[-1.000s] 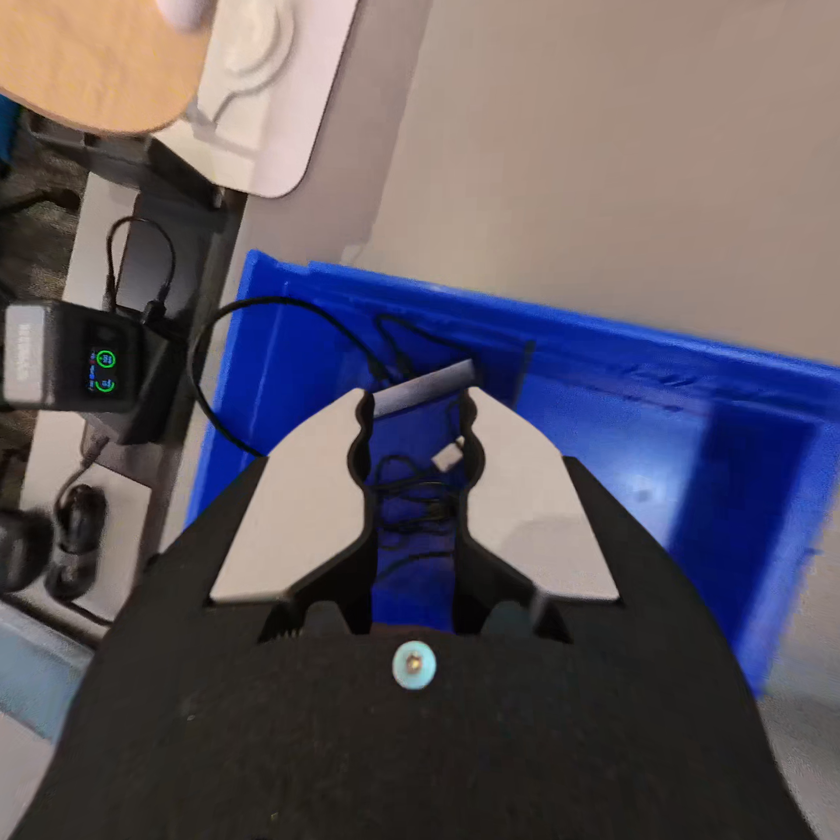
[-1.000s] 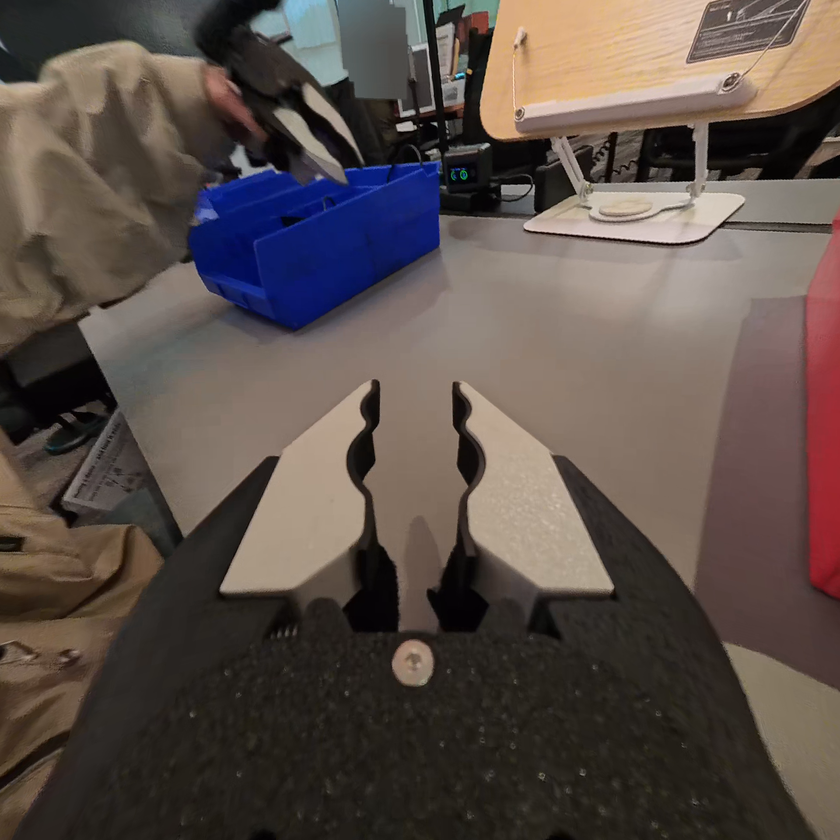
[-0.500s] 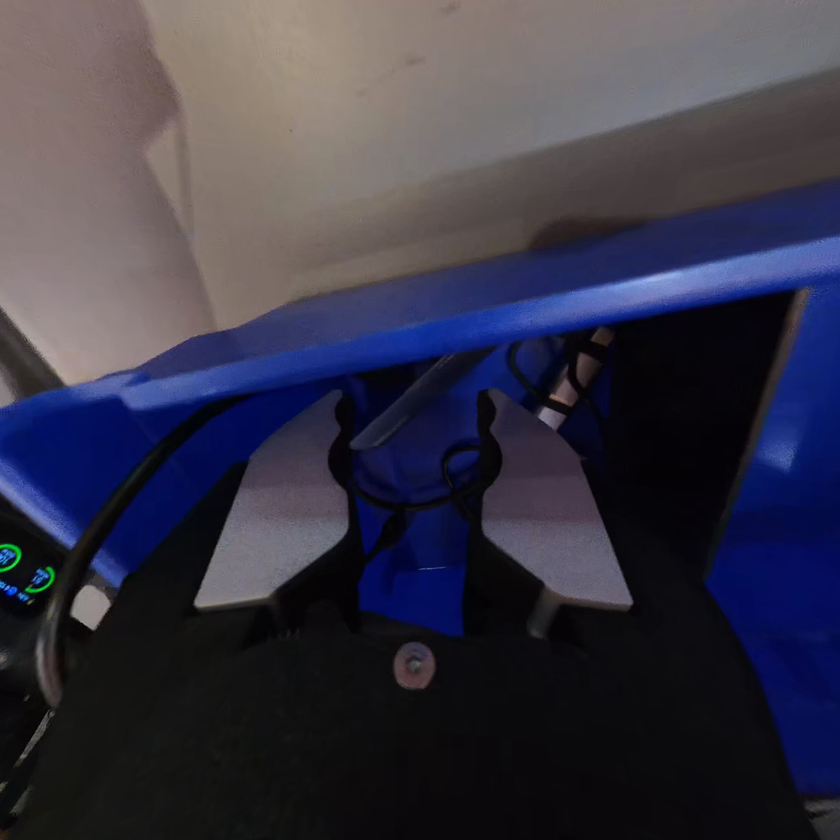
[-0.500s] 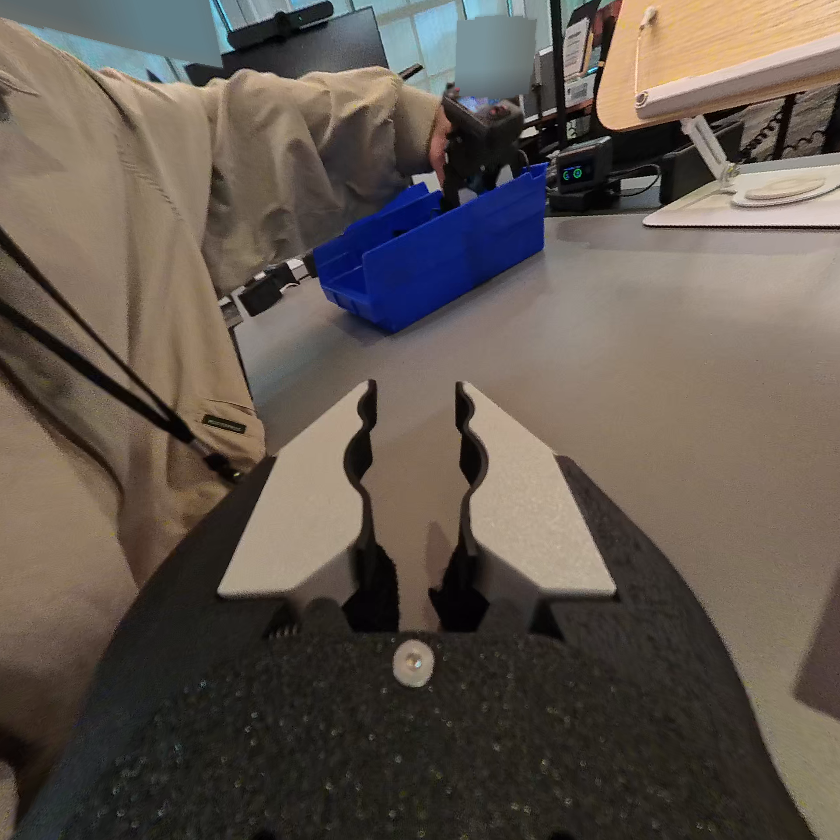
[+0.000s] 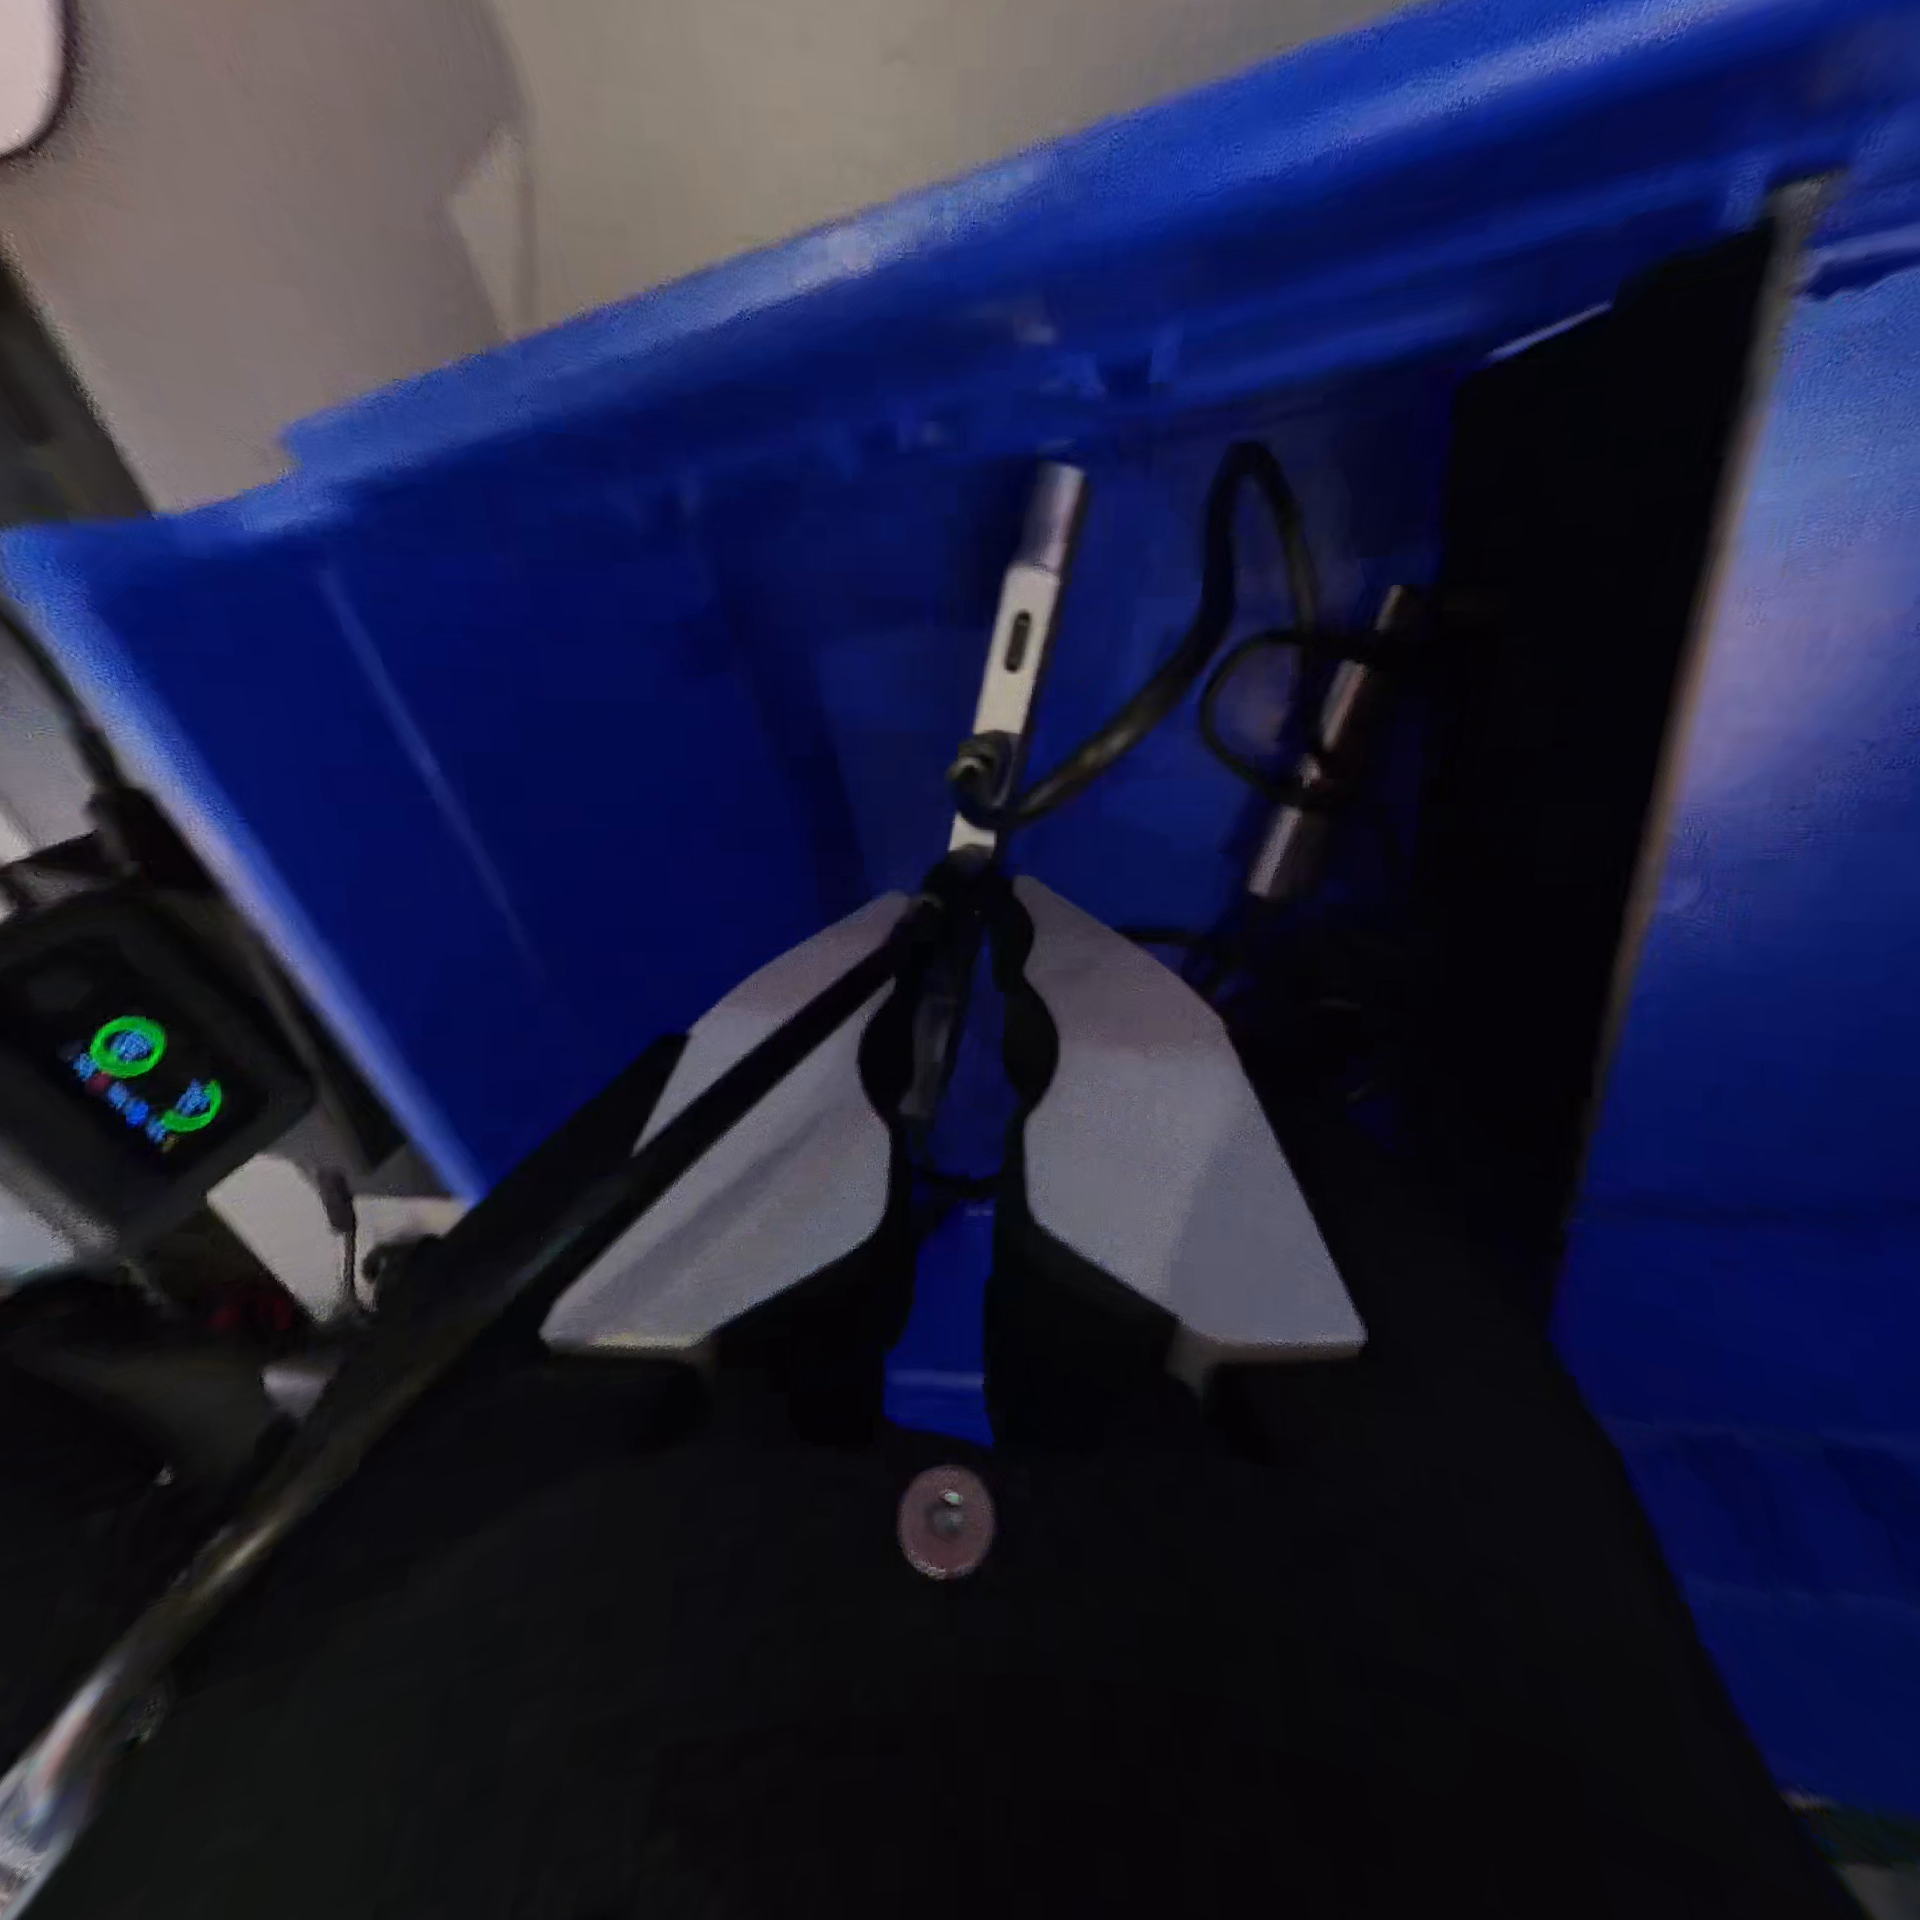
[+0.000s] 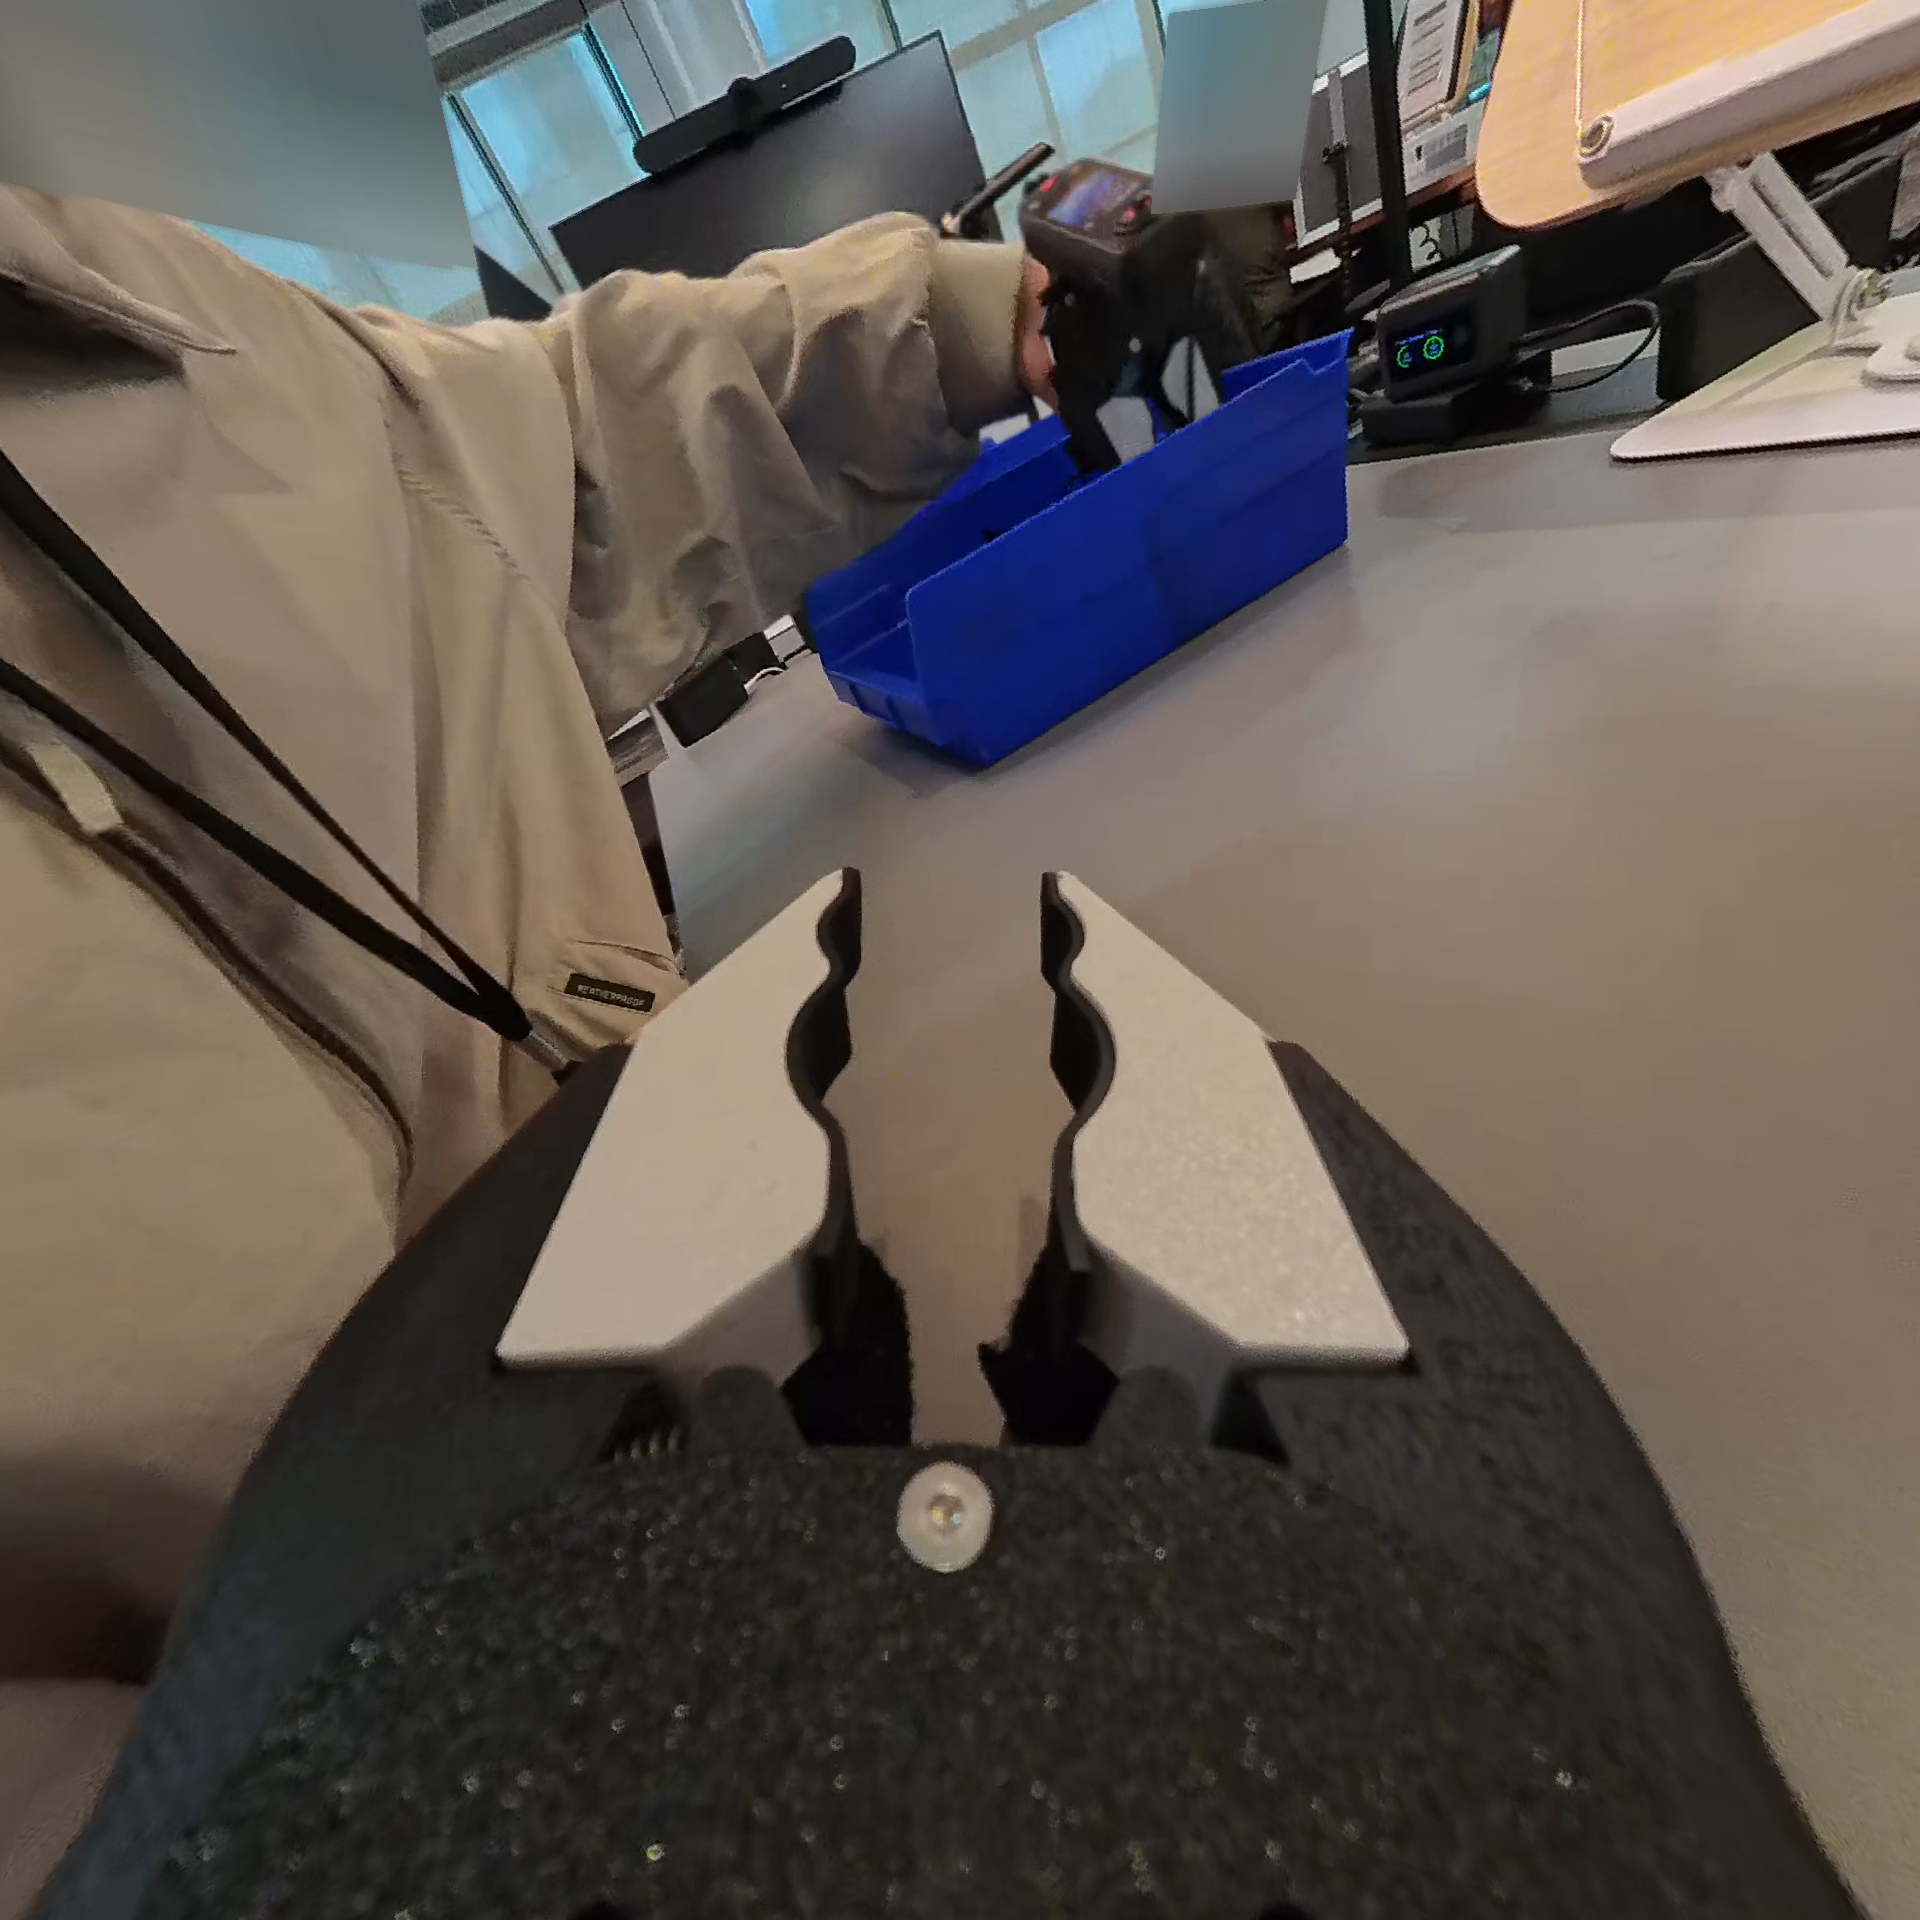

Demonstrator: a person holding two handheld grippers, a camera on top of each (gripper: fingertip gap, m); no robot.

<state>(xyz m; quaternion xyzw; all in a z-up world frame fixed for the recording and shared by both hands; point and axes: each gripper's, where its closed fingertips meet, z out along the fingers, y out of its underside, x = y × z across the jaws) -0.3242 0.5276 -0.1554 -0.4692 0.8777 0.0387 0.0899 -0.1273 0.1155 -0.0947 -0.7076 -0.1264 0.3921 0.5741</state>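
In the left wrist view my left gripper (image 5: 971,896) is down inside a blue bin (image 5: 623,644). Its jaws stand nearly together, shut on a black cable (image 5: 928,1049) that runs out over the left finger to the lower left. Just beyond the tips a flat silver adapter (image 5: 1023,644) leans against the bin wall, with a loop of the cable (image 5: 1242,582) and a dark plug (image 5: 1320,758) beside it. In the right wrist view my right gripper (image 6: 951,904) is open and empty, low over the grey table (image 6: 1507,831), well short of the bin (image 6: 1091,592). The left gripper (image 6: 1101,343) shows there too, dipped into the bin.
A black divider (image 5: 1600,644) splits the bin on the right. A black charger with a lit display (image 6: 1444,343) sits behind the bin, also in the left wrist view (image 5: 135,1070). A white stand base (image 6: 1787,405) and wooden board (image 6: 1662,94) are at back right. A beige sleeve (image 6: 416,571) fills the left. Some 45 centimeters of space lies between my two pairs of fingers.
My left gripper has gone deeper into the bin and shut on the black cable. The right gripper has turned a little to the left and stays open.
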